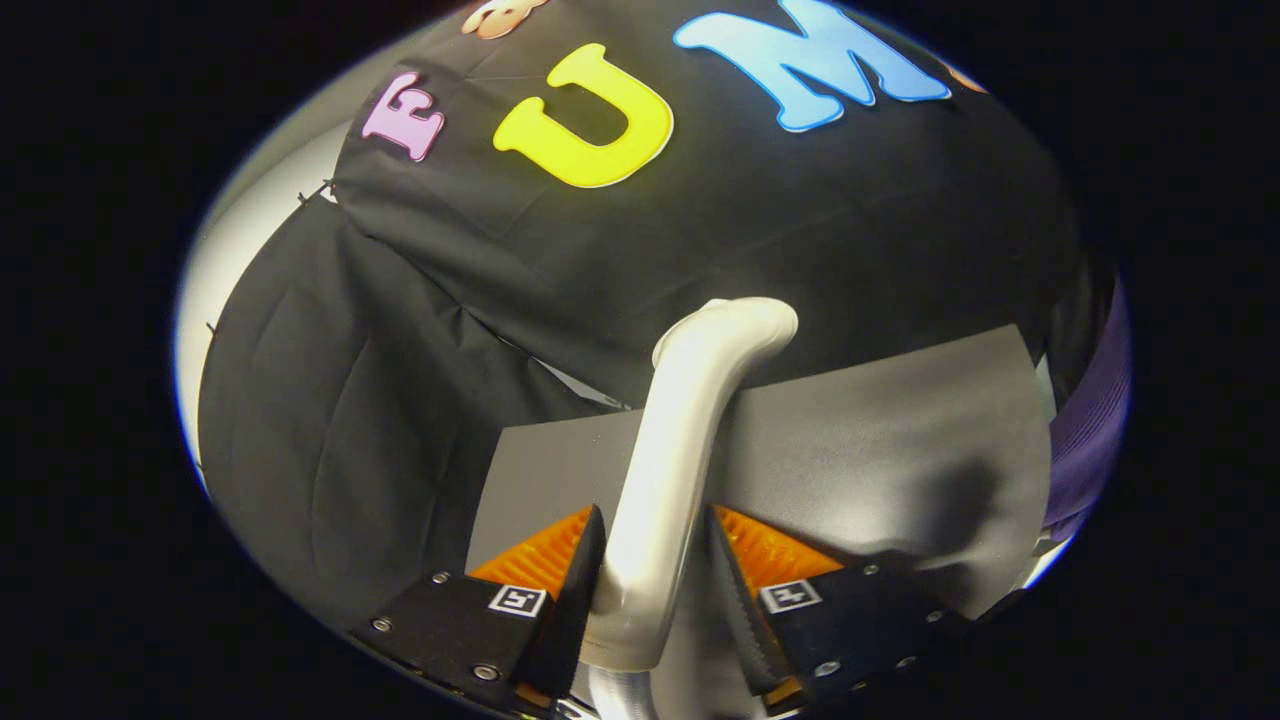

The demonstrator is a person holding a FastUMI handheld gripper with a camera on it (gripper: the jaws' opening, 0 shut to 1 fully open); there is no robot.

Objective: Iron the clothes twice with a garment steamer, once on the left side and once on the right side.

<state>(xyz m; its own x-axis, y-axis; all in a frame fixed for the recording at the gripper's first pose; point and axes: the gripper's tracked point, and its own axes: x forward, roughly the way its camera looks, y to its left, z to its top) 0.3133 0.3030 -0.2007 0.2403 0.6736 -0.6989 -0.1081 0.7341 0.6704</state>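
The garment steamer (690, 400) shows as a pale, glossy curved handle that rises from between my fingers and bends to the right at its top. My gripper (656, 515) is shut on it, one finger against each side of the handle. Its steam head is hidden from me. A purple garment (1090, 440) with fine ribs hangs or lies far off to the right, beyond the right finger and apart from the steamer. The whole view is tilted.
A grey table top (880, 450) spreads behind the handle and the fingers, with a shadow on it near the right finger. Black cloth (330, 400) drapes past the left finger. A pale wall strip (230, 250) shows beyond that cloth.
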